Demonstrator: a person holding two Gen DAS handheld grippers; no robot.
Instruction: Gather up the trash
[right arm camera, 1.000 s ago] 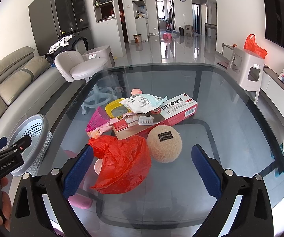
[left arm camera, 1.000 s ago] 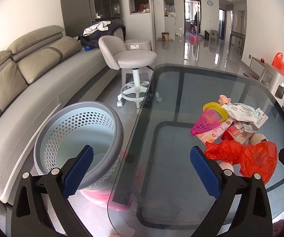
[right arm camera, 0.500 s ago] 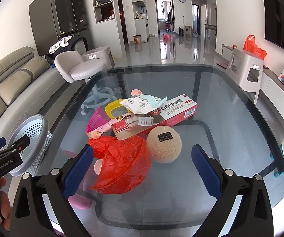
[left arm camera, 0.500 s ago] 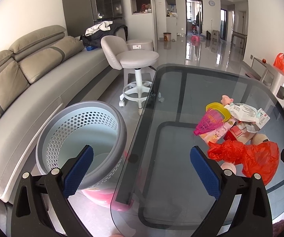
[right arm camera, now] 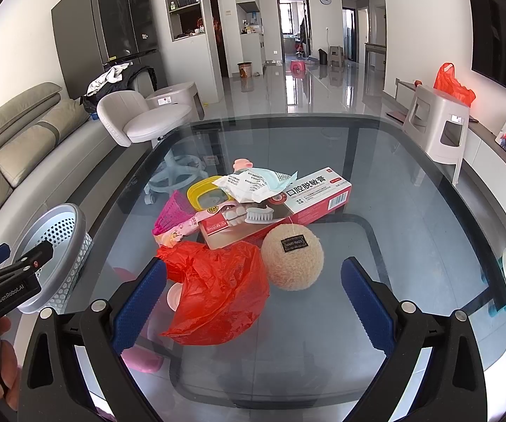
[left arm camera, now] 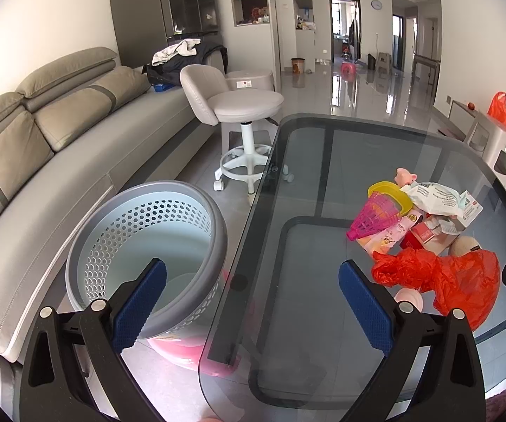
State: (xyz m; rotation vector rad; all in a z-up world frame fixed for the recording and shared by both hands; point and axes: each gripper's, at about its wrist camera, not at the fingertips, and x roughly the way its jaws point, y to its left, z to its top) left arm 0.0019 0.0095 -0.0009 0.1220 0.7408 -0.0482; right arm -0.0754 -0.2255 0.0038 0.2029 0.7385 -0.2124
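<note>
A pile of trash lies on the glass table (right arm camera: 411, 218): a crumpled red plastic bag (right arm camera: 217, 288), a beige fuzzy ball (right arm camera: 292, 258), a red-and-white toothpaste box (right arm camera: 288, 207), a white wrapper (right arm camera: 253, 184), a yellow lid (right arm camera: 207, 197) and a pink mesh cone (right arm camera: 173, 212). My right gripper (right arm camera: 251, 302) is open just short of the red bag. My left gripper (left arm camera: 251, 304) is open over the table's left edge, with the red bag (left arm camera: 442, 277) to its right. A grey perforated bin (left arm camera: 147, 253) stands on the floor beside the table.
A grey sofa (left arm camera: 42, 147) runs along the left wall. A white swivel stool (left arm camera: 242, 112) stands past the bin. A grey plastic stool (right arm camera: 435, 123) with a red bag on it sits right of the table. A pink object (left arm camera: 179, 348) lies under the bin.
The left gripper has shifted slightly, so the bin and table sit a little further right in its view. The right gripper has held almost still. Both stayed open.
</note>
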